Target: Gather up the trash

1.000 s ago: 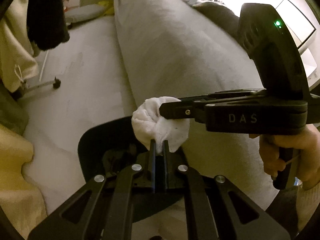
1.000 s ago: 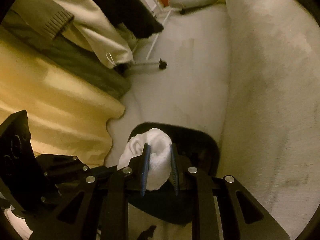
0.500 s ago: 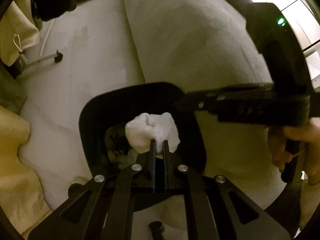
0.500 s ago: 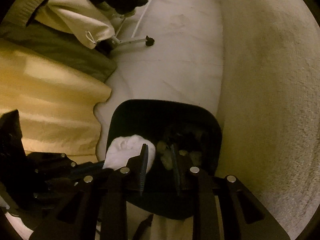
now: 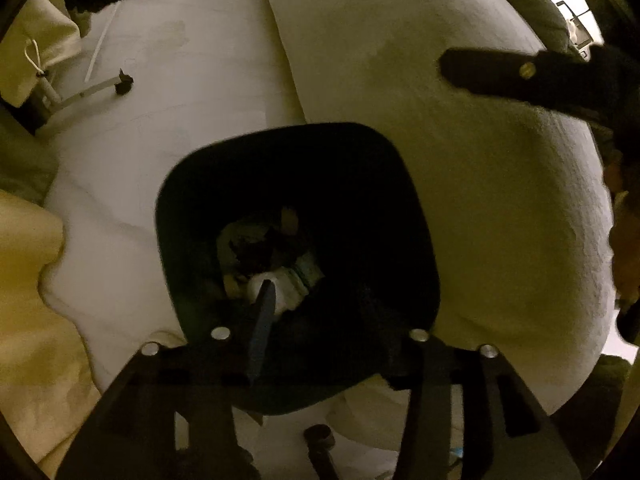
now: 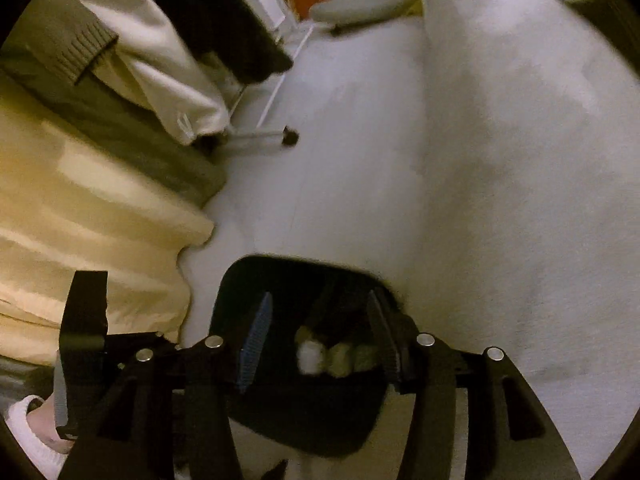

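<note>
Left gripper (image 5: 304, 312) just opened, empty, over black bin's rim (image 5: 416, 200), white wad (image 5: 280, 284) seemingly inside

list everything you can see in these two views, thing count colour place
bin: one, black, on the pale floor between the bed and the cloth pile
tissue wad: one, white, lying inside the bin on other rubbish
other rubbish: several pale scraps, bottom of the bin, count unclear
bed cover: one, off-white, right of the bin
yellow cloth: one, cream yellow, left of the bin
hanging clothes: a few, beige and black, upper left
rack foot: one, white bar with a black cap, on the floor
cushion: one, grey, far floor
left gripper: fingers open above the bin, nothing between them
right gripper: fingers open over the bin, nothing held
</note>
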Tool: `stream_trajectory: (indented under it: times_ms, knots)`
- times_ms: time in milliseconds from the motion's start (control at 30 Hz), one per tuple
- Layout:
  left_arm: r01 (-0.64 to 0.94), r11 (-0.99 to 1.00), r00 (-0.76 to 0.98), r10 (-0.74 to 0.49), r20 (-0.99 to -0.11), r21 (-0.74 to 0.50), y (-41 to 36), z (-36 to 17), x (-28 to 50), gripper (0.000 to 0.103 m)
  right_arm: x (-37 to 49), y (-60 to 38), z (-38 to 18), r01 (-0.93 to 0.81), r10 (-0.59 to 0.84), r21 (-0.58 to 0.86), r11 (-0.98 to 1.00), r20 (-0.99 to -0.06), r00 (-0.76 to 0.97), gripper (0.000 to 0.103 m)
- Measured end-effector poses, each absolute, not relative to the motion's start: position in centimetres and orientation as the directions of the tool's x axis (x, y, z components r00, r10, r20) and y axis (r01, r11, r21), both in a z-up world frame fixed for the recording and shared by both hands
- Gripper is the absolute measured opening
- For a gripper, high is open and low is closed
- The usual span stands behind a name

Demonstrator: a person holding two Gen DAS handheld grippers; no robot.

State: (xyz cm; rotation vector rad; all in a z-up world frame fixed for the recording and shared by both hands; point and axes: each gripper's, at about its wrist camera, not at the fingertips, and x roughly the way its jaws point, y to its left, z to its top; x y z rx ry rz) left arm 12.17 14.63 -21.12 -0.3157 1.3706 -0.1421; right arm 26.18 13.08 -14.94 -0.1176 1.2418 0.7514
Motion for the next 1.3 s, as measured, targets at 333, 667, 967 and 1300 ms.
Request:
stream_trajectory:
  times_ms: [333,667,967,1300]
  knots:
    - [-0.070,0.981,0.430,-0.136,-0.893,-0.183,13.5,-15.0,11.7,0.088,26.4,7.1,-9.0,-0.540,0.439,0.171,0.824,-0.795,0.418,0.067]
    - [-0.089,0.983,0.707,-0.051,-0.705,-0.161,11.7,-6.6,12.2,0.097,23.9,-1.4,-5.2,-0.451,0.382,0.075,0.889,-0.664,0.643,0.083]
    - [-0.111,0.988,0.813,0.029,-0.581,-0.106,9.0,-2.3,8.0,0.100,17.0,-9.9,-2.3,-0.343,0.333,0.084,0.936,-0.527,0.781,0.099]
    - [-0.099,0.994,0.851,0.106,-0.514,0.041,7.5,1.6,0.4,0.100,7.4,-15.3,0.2,-0.262,0.227,-0.001,0.965,-0.499,0.836,0.099]
